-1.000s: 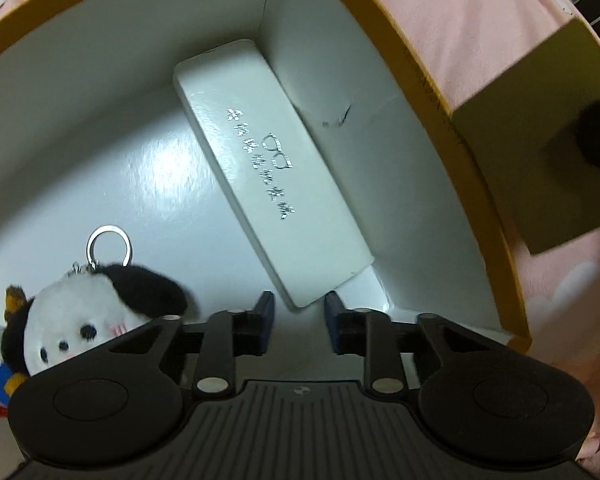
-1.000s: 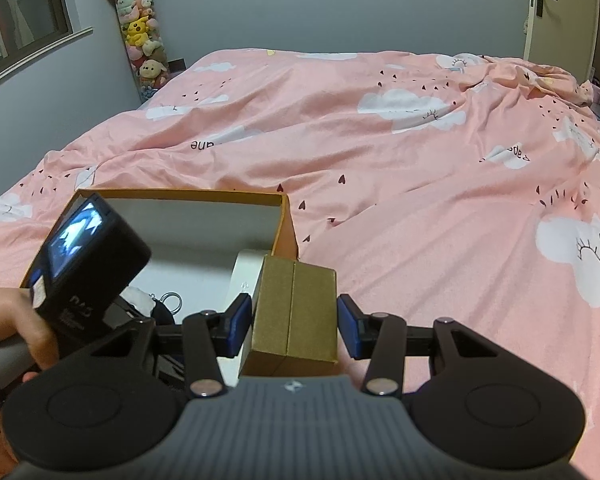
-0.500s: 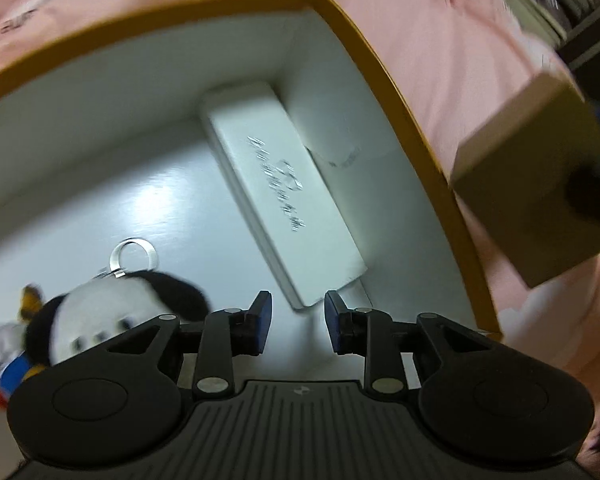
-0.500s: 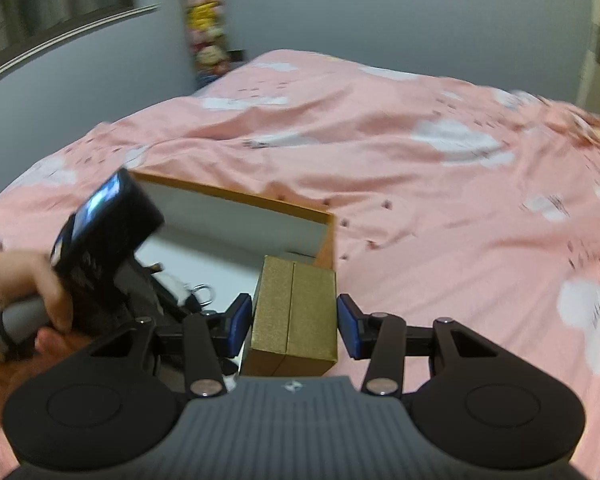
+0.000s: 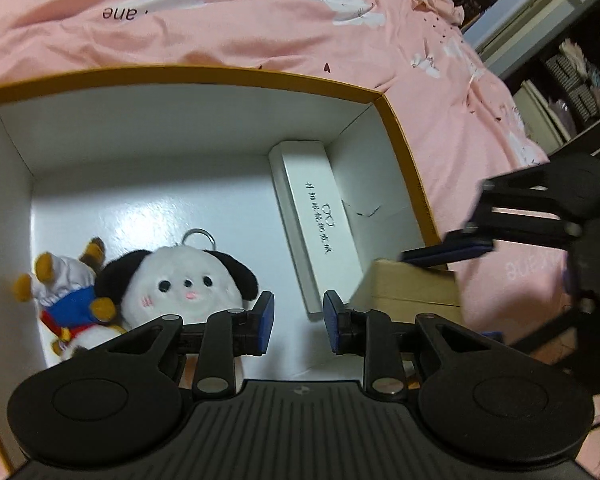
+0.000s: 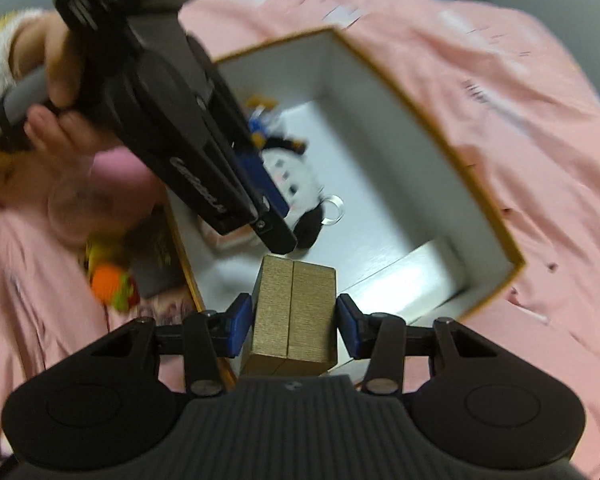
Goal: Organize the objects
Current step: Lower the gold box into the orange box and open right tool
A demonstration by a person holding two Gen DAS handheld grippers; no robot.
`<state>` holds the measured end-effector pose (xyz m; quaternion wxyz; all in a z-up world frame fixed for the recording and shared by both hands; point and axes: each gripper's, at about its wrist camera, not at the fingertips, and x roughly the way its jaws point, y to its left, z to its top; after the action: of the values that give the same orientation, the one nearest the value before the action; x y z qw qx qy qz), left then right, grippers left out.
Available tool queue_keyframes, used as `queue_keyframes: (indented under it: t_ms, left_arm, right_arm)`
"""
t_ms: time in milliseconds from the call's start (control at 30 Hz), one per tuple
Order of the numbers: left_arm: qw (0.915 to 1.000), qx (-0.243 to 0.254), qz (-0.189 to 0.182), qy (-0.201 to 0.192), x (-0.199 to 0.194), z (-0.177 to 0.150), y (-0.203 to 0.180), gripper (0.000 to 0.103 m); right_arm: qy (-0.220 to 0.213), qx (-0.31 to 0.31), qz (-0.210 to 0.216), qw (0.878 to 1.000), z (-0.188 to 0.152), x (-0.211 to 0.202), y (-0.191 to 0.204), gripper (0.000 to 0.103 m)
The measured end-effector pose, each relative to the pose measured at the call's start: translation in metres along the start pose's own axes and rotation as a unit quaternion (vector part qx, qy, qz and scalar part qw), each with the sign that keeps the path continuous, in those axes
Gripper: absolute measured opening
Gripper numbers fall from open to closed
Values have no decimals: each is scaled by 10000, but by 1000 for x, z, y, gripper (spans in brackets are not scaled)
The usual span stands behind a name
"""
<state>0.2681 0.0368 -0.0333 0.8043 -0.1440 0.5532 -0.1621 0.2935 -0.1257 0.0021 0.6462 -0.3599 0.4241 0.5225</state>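
your right gripper (image 6: 294,326) pinches the gold box (image 6: 294,312) over the near corner of the carton (image 5: 396,120), so you look to be at the placing step. the left gripper (image 5: 298,318) hangs spread and empty inside, between the plush (image 5: 184,280) and the white case (image 5: 320,220). next, i'd say lower the gold box onto bare floor beside the case, and draw the left gripper aside first, since the two sit close

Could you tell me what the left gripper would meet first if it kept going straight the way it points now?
Probably the near end of the white case in the box; the left gripper, open and empty, points at it, though depth is unclear.
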Motion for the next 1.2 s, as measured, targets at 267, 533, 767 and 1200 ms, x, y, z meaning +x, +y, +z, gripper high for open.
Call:
queue_keyframes:
  t_ms: [267, 533, 767, 1200]
  left_arm:
    - [9992, -302, -259, 4, 3, -3, 12, 30]
    - [9986, -384, -358, 64, 6, -8, 17, 30]
    - [9984, -441, -351, 68, 2, -10, 20, 30]
    - [9994, -255, -245, -35, -20, -15, 8, 30]
  right_arm:
    - [974, -1175, 659, 9861, 18, 31, -3, 48]
    - [1388, -1327, 1265, 9732, 28, 50, -11, 47]
    - [1768, -1352, 1285, 9664, 30, 60, -11, 47]
    - [1622, -939, 994, 9772, 26, 49, -9, 45]
